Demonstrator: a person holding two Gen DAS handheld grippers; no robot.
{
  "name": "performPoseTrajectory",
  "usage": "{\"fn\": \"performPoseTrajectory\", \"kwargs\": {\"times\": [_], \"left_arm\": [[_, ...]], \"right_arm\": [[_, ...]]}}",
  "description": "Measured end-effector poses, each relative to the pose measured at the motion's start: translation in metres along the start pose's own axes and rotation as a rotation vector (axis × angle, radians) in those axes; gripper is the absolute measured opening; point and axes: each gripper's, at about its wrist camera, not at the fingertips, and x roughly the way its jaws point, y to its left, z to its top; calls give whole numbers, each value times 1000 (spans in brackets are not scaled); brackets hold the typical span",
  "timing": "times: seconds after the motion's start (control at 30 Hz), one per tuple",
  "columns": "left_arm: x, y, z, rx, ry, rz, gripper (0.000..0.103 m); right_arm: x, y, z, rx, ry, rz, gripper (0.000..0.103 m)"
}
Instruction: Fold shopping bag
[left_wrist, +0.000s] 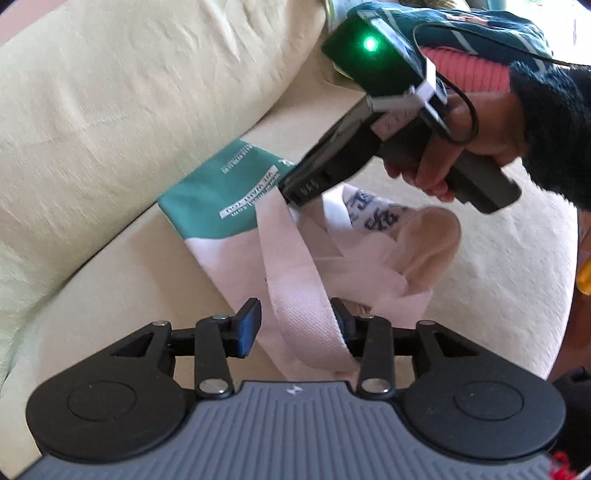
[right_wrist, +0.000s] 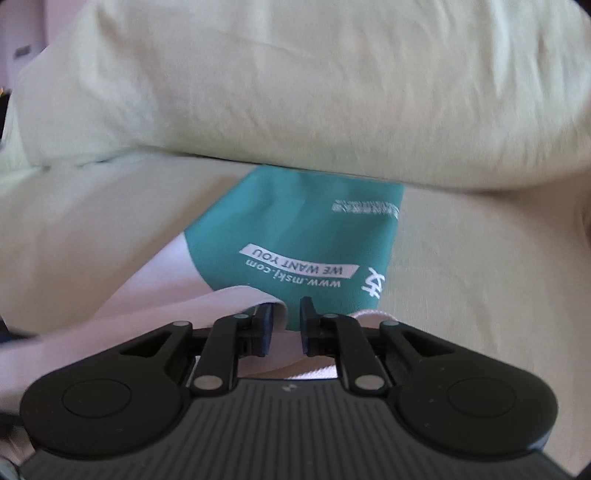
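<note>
Left gripper (left_wrist: 295, 325) wide, bag strap (left_wrist: 295, 295) between fingers | right gripper (right_wrist: 286, 325) narrow, over shopping bag (right_wrist: 295, 229)

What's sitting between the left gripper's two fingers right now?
In the left wrist view, the bag's white strap runs through the gap between the open left gripper's fingers, leading up to the shopping bag on the sofa.

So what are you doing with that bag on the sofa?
A person is folding a green and white shopping bag that lies on a cream sofa seat, its green end against the back cushion. Each hand holds a gripper. The left gripper is open, with a white strap running between its fingers. The right gripper sits over the bag's rumpled white part, a little open with a fold of fabric in the gap. The bag isn't folded neatly yet.
</note>
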Motion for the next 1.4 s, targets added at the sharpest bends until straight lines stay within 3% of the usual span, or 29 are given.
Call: {"fn": "performPoseTrajectory", "kwargs": {"times": [0.1, 0.2, 0.23, 0.27, 0.33, 0.4, 0.43, 0.5, 0.53, 0.57, 0.6, 0.67, 0.7, 0.77, 0.9, 0.97, 1.07, 1.17, 1.23, 1.3, 1.33, 1.4], "left_arm": [[-18, 11, -1, -79, -166, -82, 40], [-25, 22, 1, -162, -262, -129, 40], [-27, 25, 1, -186, -298, -147, 44], [-25, 27, 1, -186, -298, -170, 58], [-14, 26, 4, -147, -236, -197, 70], [-3, 12, -3, -72, -173, -112, 66], [-4, 9, -6, -61, -182, -100, 63], [-19, 11, -7, -103, -281, -124, 53], [-24, 12, -7, -118, -315, -135, 36], [-29, 12, -6, -127, -355, -140, 13], [-32, 12, -5, -127, -382, -137, 5], [-31, 9, -1, -90, -418, -119, 4], [-28, 8, 2, -82, -411, -123, 4], [-2, 10, 7, -85, -320, -175, 4], [16, -8, 0, -31, -249, -157, 4], [23, -12, -1, -22, -207, -131, 3], [37, -16, -2, -20, -129, -81, 0], [38, -17, -3, -32, -114, -74, 0], [38, -17, -4, -37, -113, -72, 0], [38, -18, -3, -38, -112, -68, 0], [38, -18, -3, -35, -112, -67, 0], [39, -19, -1, -28, -111, -65, 0]], "right_arm": [[1, -4, -2, 4, 8, 18, 12], [-1, -4, -5, -21, 13, 25, 13], [-3, -4, -5, -24, 12, 29, 13], [-4, -4, -5, -28, 14, 19, 12], [-5, -4, -6, -36, 9, -8, 11], [-11, -8, -7, 6, -67, -19, 12], [-12, -11, -6, 34, -88, -19, 13], [-10, -15, -1, 80, -94, -8, 13], [-7, -13, 0, 60, -85, -21, 13], [-3, -10, 2, 36, -77, -37, 13], [3, -8, 3, 21, -54, -47, 13], [12, -8, 5, 17, -23, -53, 12], [15, -8, 6, 16, -9, -54, 12], [20, -6, 6, 6, 1, -51, 12], [16, -4, 5, -17, 16, -48, 15], [9, -6, 6, -24, 7, -65, 33], [-6, -8, 8, -59, -24, -124, 47], [-27, -15, 8, -53, -72, -159, 46], [-70, -17, -1, 1, -227, -114, 40], [-123, -15, -25, 82, -434, 46, 39], [-133, -14, -32, 91, -479, 104, 39], [-149, 3, -46, 71, -506, 315, 35]]}}
